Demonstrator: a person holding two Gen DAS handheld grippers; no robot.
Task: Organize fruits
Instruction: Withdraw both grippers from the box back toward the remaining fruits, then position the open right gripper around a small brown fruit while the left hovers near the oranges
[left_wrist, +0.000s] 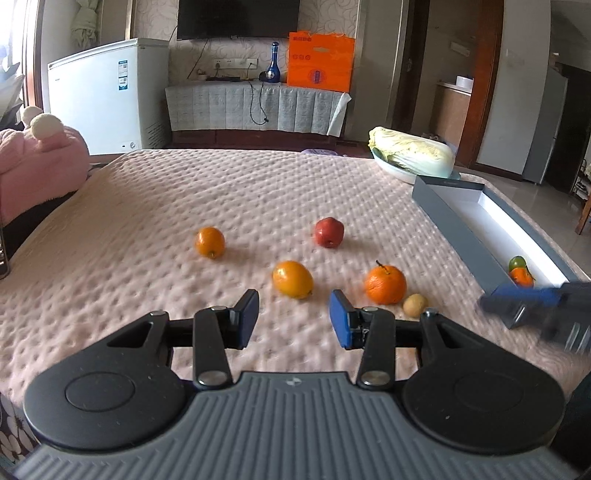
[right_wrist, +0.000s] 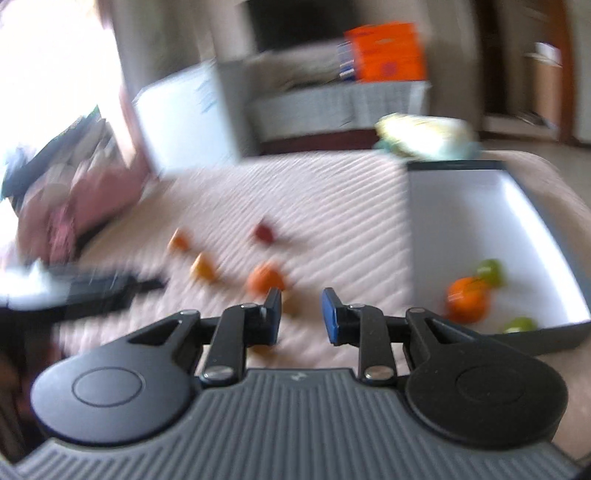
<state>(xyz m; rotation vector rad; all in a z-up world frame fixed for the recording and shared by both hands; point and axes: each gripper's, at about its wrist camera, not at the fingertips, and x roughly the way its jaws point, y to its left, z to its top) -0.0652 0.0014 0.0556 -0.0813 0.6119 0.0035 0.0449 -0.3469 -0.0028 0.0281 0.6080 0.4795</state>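
Several fruits lie on the pink quilted bed (left_wrist: 147, 221): a small orange (left_wrist: 209, 242), a red apple (left_wrist: 329, 232), a yellow-orange citrus (left_wrist: 292, 279), a stemmed orange (left_wrist: 385, 284) and a small tan fruit (left_wrist: 415, 305). My left gripper (left_wrist: 293, 306) is open and empty, just short of the yellow-orange citrus. A grey box (left_wrist: 461, 225) with a white inside holds an orange (right_wrist: 466, 298) and green fruits (right_wrist: 490, 271). My right gripper (right_wrist: 301, 306) is shut on nothing, left of the box's near corner and badly blurred.
A cabbage in a bowl (left_wrist: 412, 155) sits at the bed's far right, behind the box. A pink plush (left_wrist: 40, 158) lies at the left edge. Beyond the bed are a white freezer (left_wrist: 107, 96) and a covered cabinet (left_wrist: 255, 107).
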